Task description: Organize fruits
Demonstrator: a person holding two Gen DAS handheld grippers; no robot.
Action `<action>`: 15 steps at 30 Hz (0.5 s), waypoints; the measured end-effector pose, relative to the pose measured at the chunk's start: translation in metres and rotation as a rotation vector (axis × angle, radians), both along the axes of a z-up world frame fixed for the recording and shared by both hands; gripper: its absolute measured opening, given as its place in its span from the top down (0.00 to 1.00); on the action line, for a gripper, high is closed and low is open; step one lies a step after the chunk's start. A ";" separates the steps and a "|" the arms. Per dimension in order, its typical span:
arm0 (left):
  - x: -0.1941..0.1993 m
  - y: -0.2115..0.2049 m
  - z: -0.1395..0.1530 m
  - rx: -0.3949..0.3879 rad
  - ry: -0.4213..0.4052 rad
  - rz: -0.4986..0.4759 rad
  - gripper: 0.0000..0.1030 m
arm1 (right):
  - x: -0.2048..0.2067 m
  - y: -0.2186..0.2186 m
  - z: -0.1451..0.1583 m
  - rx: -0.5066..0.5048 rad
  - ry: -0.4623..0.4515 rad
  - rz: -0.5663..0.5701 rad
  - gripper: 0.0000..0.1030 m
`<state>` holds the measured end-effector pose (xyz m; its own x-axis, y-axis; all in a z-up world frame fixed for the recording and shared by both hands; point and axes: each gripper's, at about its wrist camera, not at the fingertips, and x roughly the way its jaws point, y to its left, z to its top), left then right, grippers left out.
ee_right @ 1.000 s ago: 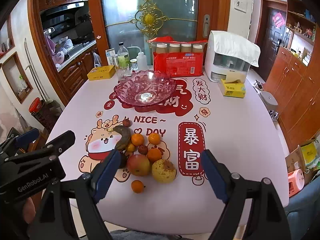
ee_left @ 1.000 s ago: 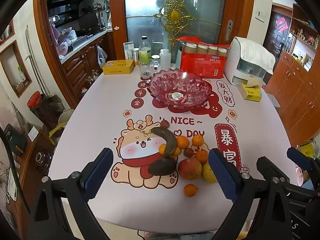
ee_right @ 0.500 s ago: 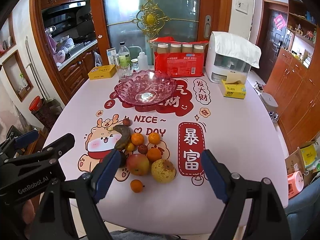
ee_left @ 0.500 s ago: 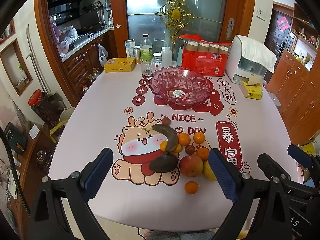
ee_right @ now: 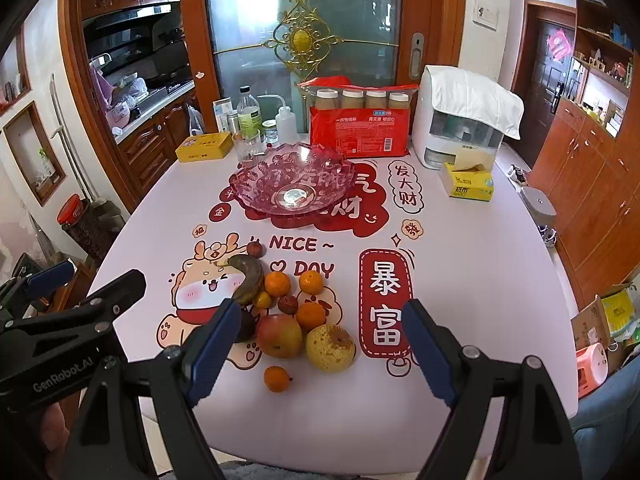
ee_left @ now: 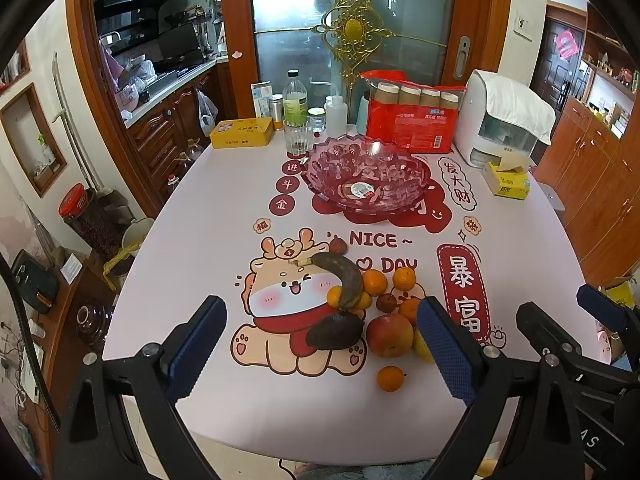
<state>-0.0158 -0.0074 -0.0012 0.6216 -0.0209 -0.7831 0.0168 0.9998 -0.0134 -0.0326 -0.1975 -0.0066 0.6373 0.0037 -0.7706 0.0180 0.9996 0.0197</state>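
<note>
A pile of fruit lies on the near half of the table: a dark banana [ee_left: 342, 276] [ee_right: 250, 278], a dark avocado [ee_left: 335, 330], a red apple [ee_left: 389, 335] [ee_right: 279, 335], a yellow pear [ee_right: 330, 347], several oranges [ee_left: 375, 282] [ee_right: 277, 283] and one small orange [ee_left: 390, 378] [ee_right: 276, 378] nearest the edge. An empty pink glass bowl [ee_left: 366, 178] [ee_right: 294, 184] stands farther back. My left gripper [ee_left: 322, 350] is open and empty, above the near edge. My right gripper [ee_right: 320, 354] is open and empty, in front of the pile.
At the back stand a yellow tin [ee_left: 242, 132], bottles and a glass [ee_left: 298, 140], a red package of jars [ee_left: 412, 120], a white appliance [ee_left: 504, 124] and a tissue box [ee_left: 506, 180]. Cabinets flank the table on both sides.
Both grippers have moved slightly forward toward the table; the fruit sits a little lower and closer in both views. Nothing has been grasped.
</note>
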 end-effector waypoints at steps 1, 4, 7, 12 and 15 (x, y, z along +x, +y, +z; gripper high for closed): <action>0.001 0.000 0.000 0.002 -0.001 -0.002 0.07 | 0.001 0.000 0.001 -0.001 -0.001 -0.001 0.19; 0.005 0.001 0.002 0.007 -0.003 -0.006 0.07 | 0.008 0.004 0.003 -0.008 -0.004 -0.004 0.19; 0.007 0.001 0.003 0.007 -0.003 -0.007 0.07 | 0.012 0.005 0.003 -0.009 -0.005 -0.008 0.19; 0.011 0.001 0.004 0.008 -0.003 -0.010 0.07 | 0.016 0.006 0.004 -0.021 -0.012 -0.007 0.19; 0.012 0.001 0.004 0.008 -0.003 -0.014 0.07 | 0.015 0.010 0.004 -0.040 -0.032 -0.008 0.19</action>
<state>-0.0034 -0.0067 0.0028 0.6235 -0.0235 -0.7815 0.0310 0.9995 -0.0054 -0.0176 -0.1874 -0.0026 0.6618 -0.0319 -0.7490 0.0264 0.9995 -0.0192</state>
